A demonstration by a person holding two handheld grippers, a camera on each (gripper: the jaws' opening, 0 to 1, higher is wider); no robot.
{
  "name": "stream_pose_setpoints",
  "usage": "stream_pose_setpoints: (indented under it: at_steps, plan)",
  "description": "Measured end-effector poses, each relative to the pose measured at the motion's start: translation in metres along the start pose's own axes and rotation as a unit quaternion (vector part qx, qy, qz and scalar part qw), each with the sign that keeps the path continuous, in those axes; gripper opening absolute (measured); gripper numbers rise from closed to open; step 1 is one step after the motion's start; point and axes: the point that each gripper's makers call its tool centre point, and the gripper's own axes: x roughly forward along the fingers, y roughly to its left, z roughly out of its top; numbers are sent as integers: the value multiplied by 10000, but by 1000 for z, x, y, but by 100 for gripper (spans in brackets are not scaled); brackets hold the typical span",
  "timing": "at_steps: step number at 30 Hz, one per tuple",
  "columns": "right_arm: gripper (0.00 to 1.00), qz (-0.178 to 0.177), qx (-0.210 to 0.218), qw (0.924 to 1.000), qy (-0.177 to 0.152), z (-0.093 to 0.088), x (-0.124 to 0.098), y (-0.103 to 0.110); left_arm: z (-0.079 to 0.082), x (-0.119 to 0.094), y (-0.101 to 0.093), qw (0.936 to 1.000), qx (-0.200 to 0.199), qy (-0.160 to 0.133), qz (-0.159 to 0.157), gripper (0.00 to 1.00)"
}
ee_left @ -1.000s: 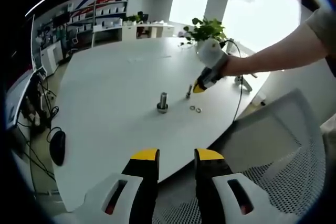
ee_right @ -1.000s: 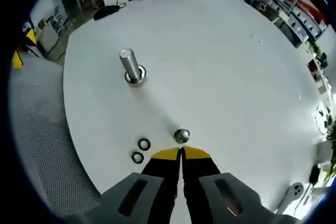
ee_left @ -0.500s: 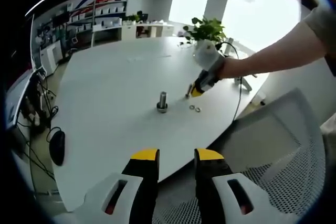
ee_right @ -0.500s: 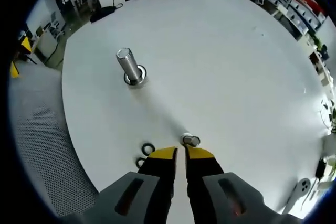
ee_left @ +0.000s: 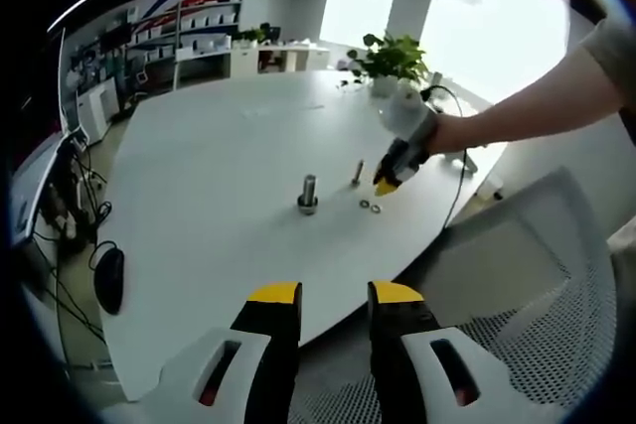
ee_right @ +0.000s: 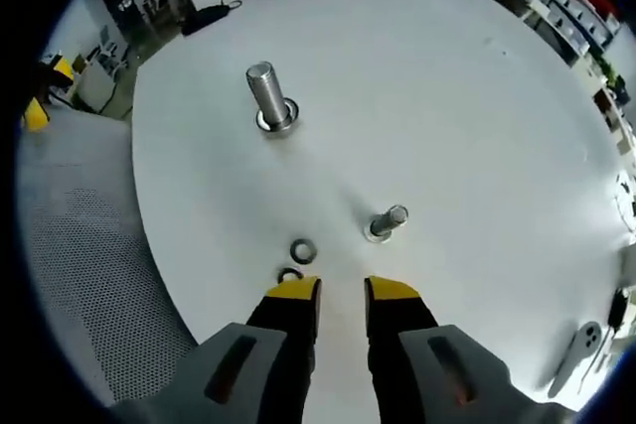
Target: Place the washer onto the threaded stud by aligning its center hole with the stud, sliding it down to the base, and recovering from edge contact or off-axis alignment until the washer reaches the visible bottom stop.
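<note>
Right gripper view: right gripper [ee_right: 341, 292] gapes empty at bottom centre, washers [ee_right: 303, 250] just above. Left gripper [ee_left: 333, 295] also parted; the small stud [ee_right: 386, 222] possibly tilts

Light: bright daylight from blown-out windows [ee_left: 477, 17] behind the plant [ee_left: 390, 55].
Shadows: soft, faint on the white table [ee_right: 447, 116].
Distortion: strong fisheye bending at edges.

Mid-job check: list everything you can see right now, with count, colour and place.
table: one, white, round, under everything.
large stud: one, silver, upright on the table.
small stud: one, silver, standing just ahead of the right gripper.
washers: two, dark grey, flat on the table by the right gripper's tips.
mouse: one, black, at the table edge.
plant: one, green, far edge.
chair: one, white mesh.
left gripper: yellow-tipped, open, empty.
right gripper: yellow-tipped, open, empty.
</note>
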Motion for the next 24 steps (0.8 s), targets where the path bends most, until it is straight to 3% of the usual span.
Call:
stream_pose_setpoints:
  at_steps: [13, 24]
  plan:
    - [24, 301, -366, 9988, 74, 0, 10, 33, 0, 0, 1, 10000, 0, -2, 37, 24]
    - [21, 278, -573, 9978, 199, -3, 14, 32, 0, 0, 2, 10000, -9, -12, 55, 24]
